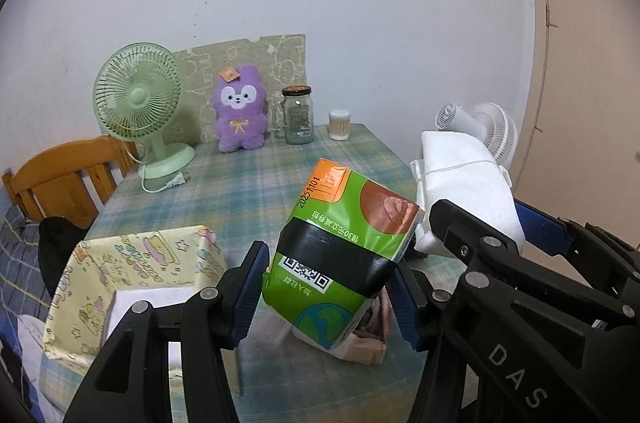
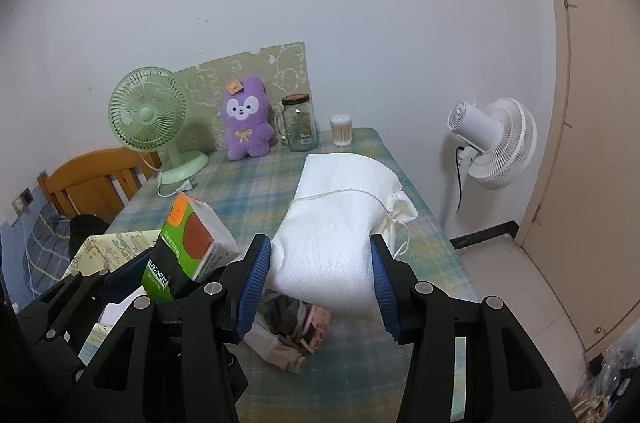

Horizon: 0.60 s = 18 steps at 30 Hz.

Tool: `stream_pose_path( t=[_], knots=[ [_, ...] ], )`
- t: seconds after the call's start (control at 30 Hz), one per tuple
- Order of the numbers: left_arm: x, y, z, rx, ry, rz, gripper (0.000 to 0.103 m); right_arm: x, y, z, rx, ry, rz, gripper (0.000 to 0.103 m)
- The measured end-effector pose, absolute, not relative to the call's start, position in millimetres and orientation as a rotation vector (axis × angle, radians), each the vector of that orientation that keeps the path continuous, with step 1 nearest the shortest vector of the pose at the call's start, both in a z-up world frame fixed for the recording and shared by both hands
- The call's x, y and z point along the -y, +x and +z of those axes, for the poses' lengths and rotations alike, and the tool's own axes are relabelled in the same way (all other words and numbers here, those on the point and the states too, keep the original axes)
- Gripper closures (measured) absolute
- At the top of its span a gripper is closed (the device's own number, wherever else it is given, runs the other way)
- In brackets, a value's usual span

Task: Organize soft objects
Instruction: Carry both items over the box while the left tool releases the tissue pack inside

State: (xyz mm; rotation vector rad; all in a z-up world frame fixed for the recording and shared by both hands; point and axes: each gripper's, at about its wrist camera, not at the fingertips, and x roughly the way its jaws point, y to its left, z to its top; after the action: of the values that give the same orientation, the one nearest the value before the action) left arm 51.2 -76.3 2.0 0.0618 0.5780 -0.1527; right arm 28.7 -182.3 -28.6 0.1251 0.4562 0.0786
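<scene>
left gripper (image 1: 326, 293) clamps green plastic tissue pack (image 1: 340, 255), lifted clear of plaid table (image 1: 240, 183) | right gripper (image 2: 320, 283) clamps white tied cloth bundle (image 2: 340, 223) above table | both raised, likely for carrying to patterned yellow fabric bin (image 1: 132, 275) at table's near-left

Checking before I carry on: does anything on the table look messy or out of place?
Yes: a small crumpled heap of clothes lies loose on the table, below the held white towel bundle. Everything else looks orderly.
</scene>
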Motion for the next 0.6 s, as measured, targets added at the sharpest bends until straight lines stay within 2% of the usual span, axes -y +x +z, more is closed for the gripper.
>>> stream_pose_path(
  t=[0.6],
  knots=[
    [18, 57, 12, -0.562, 0.063, -0.080, 0.044, 122, 36, -15, -0.452, 0.124, 0.155, 0.050]
  ],
)
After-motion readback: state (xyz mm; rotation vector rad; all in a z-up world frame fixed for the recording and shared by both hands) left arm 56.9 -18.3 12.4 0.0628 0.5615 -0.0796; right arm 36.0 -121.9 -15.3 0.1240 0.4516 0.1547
